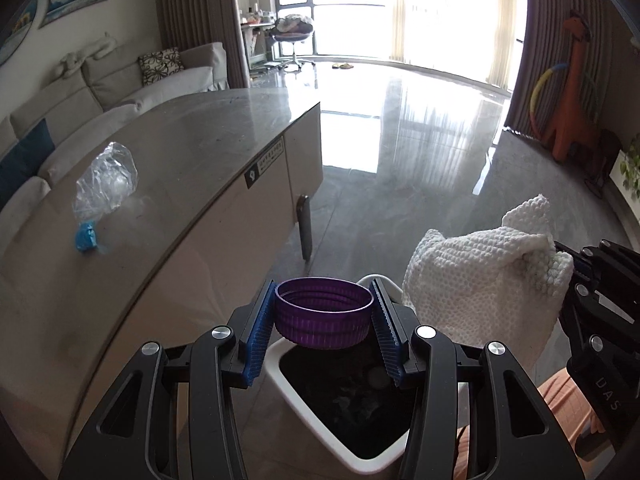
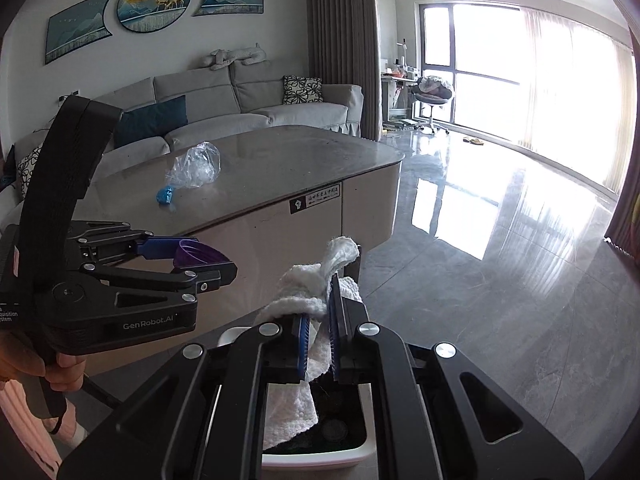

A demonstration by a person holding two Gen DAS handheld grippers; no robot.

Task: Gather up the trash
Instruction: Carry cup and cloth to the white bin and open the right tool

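Trash in both grippers, and both are over the bin! The left gripper (image 1: 323, 312) has its blue pads clamped on a purple cap (image 1: 323, 312), jaws part-way apart and filled by it, open side up. The right gripper (image 2: 319, 332) is squeezed nearly closed on a white paper towel (image 2: 308, 300), which bunches above the pads and hangs in a sheet below them.

Now the relation that matters: the bin (image 1: 280, 376), white rim and dark inside, sits directly beneath both loads. In the left wrist view the cap hangs over the near edge of the opening, the rim corner just under the left pad. In the right wrist view the towel's tail droops across the bin (image 2: 362, 420) mouth, possibly already inside. Neither hand looks nearer; both are poised for a drop, I'd judge. The cap is the tighter call, since it could clip the rim and bounce to the floor (image 1: 400, 200). The towel may cling to the ribbed pads.

The two grippers sit side by side, the towel just right of the cap, close but apart. They could brush if either swings inward.

More remains on the table (image 1: 192, 140), to the left of the bin: a crumpled clear bag (image 1: 106, 180) with a small blue scrap (image 1: 86, 236) just beside it. Both are well away from the grippers, with nothing lying between. Behind the table sits a sofa (image 2: 248, 96).
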